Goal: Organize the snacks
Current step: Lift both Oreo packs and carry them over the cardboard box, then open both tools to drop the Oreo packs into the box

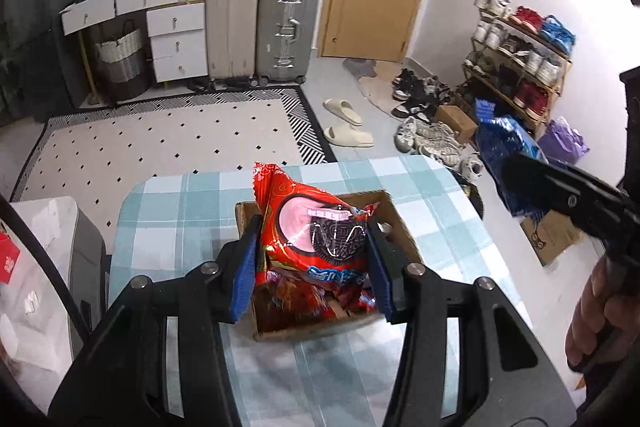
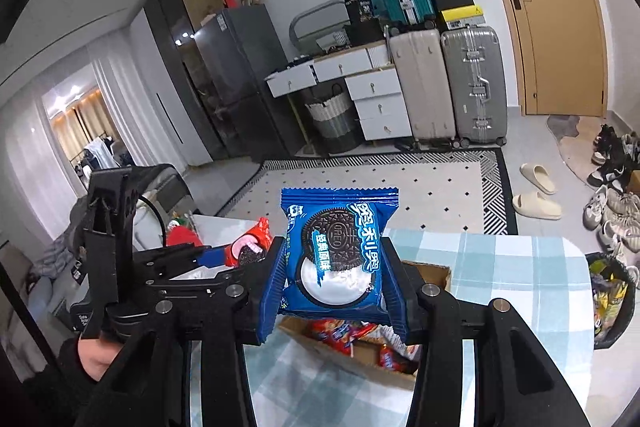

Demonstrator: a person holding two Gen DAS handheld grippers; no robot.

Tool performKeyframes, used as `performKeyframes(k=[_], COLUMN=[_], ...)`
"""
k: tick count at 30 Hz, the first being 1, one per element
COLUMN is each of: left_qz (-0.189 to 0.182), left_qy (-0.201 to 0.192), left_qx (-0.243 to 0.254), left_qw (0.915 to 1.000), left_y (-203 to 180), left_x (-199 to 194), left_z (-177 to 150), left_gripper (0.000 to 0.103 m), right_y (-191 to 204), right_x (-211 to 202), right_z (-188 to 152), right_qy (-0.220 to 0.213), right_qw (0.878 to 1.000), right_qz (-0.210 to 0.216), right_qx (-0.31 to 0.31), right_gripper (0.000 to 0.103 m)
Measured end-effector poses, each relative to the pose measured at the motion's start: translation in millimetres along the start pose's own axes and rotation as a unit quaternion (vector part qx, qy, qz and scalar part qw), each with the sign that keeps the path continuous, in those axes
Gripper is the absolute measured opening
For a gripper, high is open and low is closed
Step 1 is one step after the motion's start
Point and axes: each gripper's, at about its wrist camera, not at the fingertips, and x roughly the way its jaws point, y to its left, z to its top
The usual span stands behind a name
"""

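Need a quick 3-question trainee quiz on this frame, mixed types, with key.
1. True or false: the left claw holds a red cookie pack.
2. What colour is the pack in the right claw?
3. The cardboard box sits on: A) the rug B) the checked tablecloth C) the shoe rack

Key: 1 true; 2 blue; 3 B

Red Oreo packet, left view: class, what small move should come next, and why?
Probably lower the red Oreo packet a little and release it. The left hand-held gripper grips it directly above the open cardboard box, which already holds red packets. The right hand-held gripper holds a blue Oreo packet, so that one can follow.
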Motion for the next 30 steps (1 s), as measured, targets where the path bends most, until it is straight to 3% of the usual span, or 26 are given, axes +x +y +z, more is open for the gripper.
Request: performKeyframes(k=[4, 9, 16, 27, 30], left_qz=[-0.014, -0.058, -0.036, -0.047, -0.041], left_qy=[0.015, 0.036, 0.069, 0.113, 0.129], left_qx=[-0.009, -0.021, -0.016, -0.022, -0.021], left_qw=[0.9998, 0.9974, 0.9969, 0.9922, 0.9906], left_y=[-0.1, 9.4, 17.9, 26.7, 28.7], left_x=[31.2, 73.7, 129.9, 185.2, 197.0], left_z=[5.4, 9.3, 4.2, -9.4, -11.8], left_gripper=[0.045, 0.045, 0.045, 0.045, 0.052], right_y=[-9.1, -23.9, -44.1, -64.1, -67.5], right_x=[28.2, 63.0, 96.6, 131.8, 136.1], right_z=[1.6, -10.1, -35.9, -59.7, -65.8], right_qy=[0.020, 0.045, 0.066, 0.109, 0.112], right_qw=[1.000, 0.999, 0.997, 0.993, 0.992], right_qz=[-0.010, -0.022, -0.022, -0.028, -0.029], right_qx=[0.000, 0.008, 0.027, 0.043, 0.047], right_gripper=[0.045, 0.045, 0.045, 0.046, 0.046])
